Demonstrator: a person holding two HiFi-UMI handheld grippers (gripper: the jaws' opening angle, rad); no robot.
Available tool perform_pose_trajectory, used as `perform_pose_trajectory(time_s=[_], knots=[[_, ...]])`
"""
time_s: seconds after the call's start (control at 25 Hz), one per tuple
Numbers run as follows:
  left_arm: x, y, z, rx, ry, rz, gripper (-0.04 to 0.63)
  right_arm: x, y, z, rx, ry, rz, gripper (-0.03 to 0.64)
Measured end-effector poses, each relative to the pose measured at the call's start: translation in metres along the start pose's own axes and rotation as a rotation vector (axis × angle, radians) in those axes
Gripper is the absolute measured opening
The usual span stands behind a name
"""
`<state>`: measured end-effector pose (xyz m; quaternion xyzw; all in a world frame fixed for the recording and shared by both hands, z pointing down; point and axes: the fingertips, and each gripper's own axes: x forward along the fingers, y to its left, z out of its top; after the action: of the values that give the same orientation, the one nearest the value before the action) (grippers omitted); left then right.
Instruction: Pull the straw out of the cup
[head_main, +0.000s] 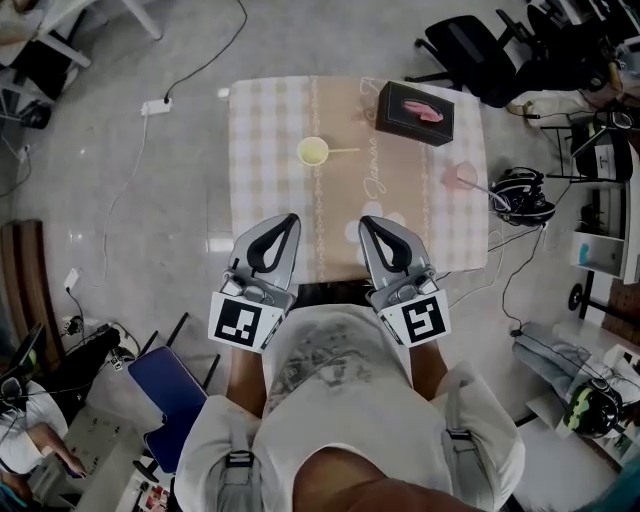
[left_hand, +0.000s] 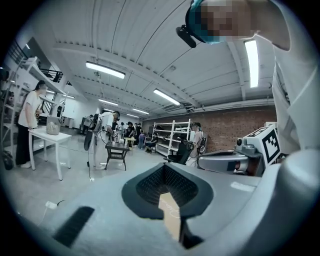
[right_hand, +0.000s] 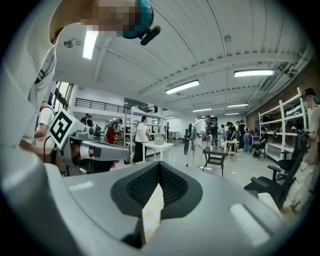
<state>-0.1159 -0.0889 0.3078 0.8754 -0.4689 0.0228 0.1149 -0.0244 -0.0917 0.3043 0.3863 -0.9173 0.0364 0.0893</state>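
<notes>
So the person stands right at the near edge of the table (head_main: 270, 200), both forearms coming forward past either side of the torso. The 2 grippers are side by side, held close to level and pointing away across the tabletop, with their tips angled a bit toward each other. The marker cubes sit at the back ends, nearest the body, and the hands themselves are mostly tucked under the grippers.

The left gripper (head_main: 292, 216) has its jaws together with nothing between them. In its own view the tips (left_hand: 165, 165) meet, and only a sliver of the checked cloth shows through the slit lower down. Same deal for the right gripper (head_main: 365, 218): the jaws are closed tip to tip (right_hand: 159, 164) and it's empty. Both hang over the near part of the cloth.

Further out, around the middle of the table and well apart from both grippers, is the yellow cup (head_main: 313, 151). The straw (head_main: 345, 150) is still in it and leans out toward the right.

Past that, at the far right corner, there's a black box (head_main: 400, 125) with a pink thing (head_main: 420, 108) on top. Headphones (head_main: 525, 195) sit just off the right edge.
</notes>
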Motion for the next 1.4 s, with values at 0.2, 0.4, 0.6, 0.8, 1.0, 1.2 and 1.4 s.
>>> perform_pose_trajectory(time_s=[0.2,0.4,0.6,0.8,1.0,1.2,1.4], knots=[[0.012,0.008,-0.007,0.007,0.017,0.004,0.002,0.003,-0.011,-0.012,0.013,0.020,-0.006,0.011],[0.027,0.014,-0.018,0.033,0.029,0.013,0.002,0.009,-0.028,-0.020,0.048,-0.010,-0.012,0.011],[0.047,0.015,-0.013,0.005,-0.003,0.046,0.002,0.017,-0.044,-0.035,0.074,0.005,0.012,0.011],[0.064,0.016,-0.029,0.006,0.027,0.043,0.003,0.025,-0.057,-0.045,0.100,0.010,0.015,0.011],[0.078,0.022,-0.043,0.002,0.053,0.032,0.021,0.032,-0.064,-0.060,0.116,0.026,0.021,0.011],[0.092,0.028,-0.058,-0.001,0.080,0.026,0.026,0.038,-0.070,-0.073,0.132,0.045,0.022,0.011],[0.108,0.032,-0.072,0.002,0.099,0.005,0.034,0.042,-0.077,-0.085,0.142,0.062,0.016,0.011]])
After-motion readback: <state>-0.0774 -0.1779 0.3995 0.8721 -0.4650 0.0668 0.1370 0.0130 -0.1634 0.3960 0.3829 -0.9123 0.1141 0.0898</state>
